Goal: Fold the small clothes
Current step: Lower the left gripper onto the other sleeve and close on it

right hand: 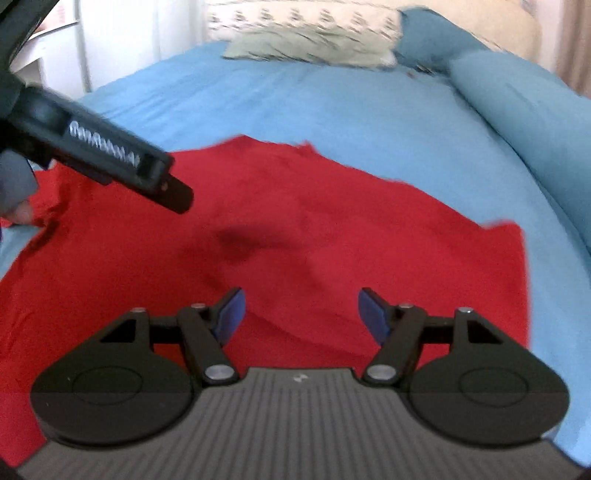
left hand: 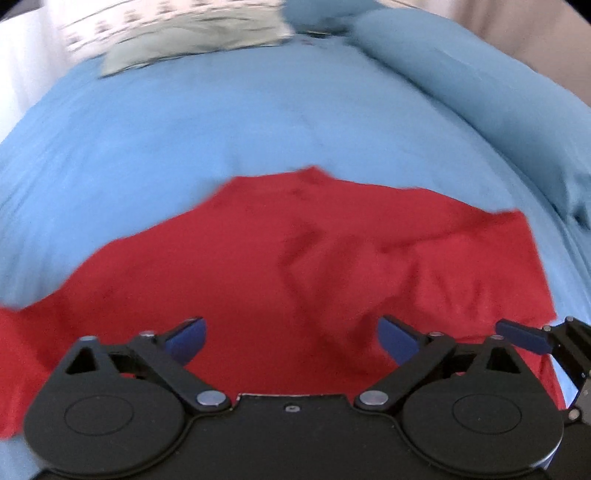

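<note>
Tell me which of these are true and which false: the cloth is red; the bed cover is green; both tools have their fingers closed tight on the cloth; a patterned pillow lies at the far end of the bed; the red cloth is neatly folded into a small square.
1. The cloth is red. True: the red cloth lies spread on the bed.
2. The bed cover is green. False: the bed cover is light blue.
3. Both tools grip the cloth. False: the left gripper and the right gripper both stand open above it, holding nothing.
4. A patterned pillow lies at the far end. True: the pillow sits there.
5. The cloth is folded into a small square. False: it lies spread out and wrinkled.
</note>
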Available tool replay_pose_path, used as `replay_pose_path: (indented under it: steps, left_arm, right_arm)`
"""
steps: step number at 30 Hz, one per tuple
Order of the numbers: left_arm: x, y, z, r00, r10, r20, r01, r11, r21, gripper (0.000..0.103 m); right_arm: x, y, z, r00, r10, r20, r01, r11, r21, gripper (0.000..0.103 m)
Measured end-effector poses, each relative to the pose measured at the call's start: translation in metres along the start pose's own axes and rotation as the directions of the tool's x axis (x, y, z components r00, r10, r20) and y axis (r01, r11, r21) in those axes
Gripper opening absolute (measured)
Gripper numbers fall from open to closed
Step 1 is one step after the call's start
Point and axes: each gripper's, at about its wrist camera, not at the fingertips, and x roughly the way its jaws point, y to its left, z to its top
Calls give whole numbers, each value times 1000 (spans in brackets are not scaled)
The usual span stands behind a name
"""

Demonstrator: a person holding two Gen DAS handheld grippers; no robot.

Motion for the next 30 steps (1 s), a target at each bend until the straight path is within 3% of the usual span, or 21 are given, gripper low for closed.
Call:
replay_pose_path:
  steps: [2, 5, 7, 10, 15, 18, 20, 22, 25, 28, 30]
  left_arm:
    - [18, -12, 1, 999, -23, -23, 23, 1000, 5, 72]
    - [47, -21, -4, 999, -4, -54, 5, 1000, 28, 52]
    - [53, -21, -8, 1000, 4, -28, -3, 1000, 21, 51]
    - [47, -5, -9, 999, 34, 7, -33, 995, -91, 43]
    - [30, 29, -23, 998, 69, -1, -66, 956, -287, 42]
    - [24, 32, -29, 999, 47, 13, -41, 956, -290, 42]
    - [17, 33, -33, 1000, 11, 27, -3, 957, -291, 51]
    - [18, 36, -32, 999, -26, 43, 38, 948, -317, 51]
    - [16, 39, -28, 995, -70, 76, 94, 918, -385, 61]
    - [15, 42, -24, 997, -39, 60, 62, 897, -437, 61]
    - [15, 48, -26, 999, -20, 50, 42, 865, -500, 61]
  right_arm:
    - [-3, -15, -3, 1000, -7, -20, 9, 998, 66, 84]
    - [-2, -31, -7, 999, -24, -26, 27, 991, 129, 84]
    - [1, -35, -10, 999, -31, -37, 37, 988, 153, 84]
    - [3, -37, -14, 999, -21, -39, 28, 984, 173, 84]
    - [7, -37, -14, 999, -10, -47, 18, 987, 163, 84]
    - [7, -37, -15, 998, -1, -56, 10, 987, 161, 84]
    - [6, -38, -15, 998, 0, -56, 9, 988, 156, 84]
    - [7, -38, -14, 998, 0, -56, 8, 989, 147, 84]
    - [8, -39, -14, 998, -3, -56, 10, 990, 138, 84]
    - [9, -38, -12, 999, -7, -52, 14, 991, 134, 84]
    - [8, -39, -12, 999, -6, -52, 13, 991, 135, 84]
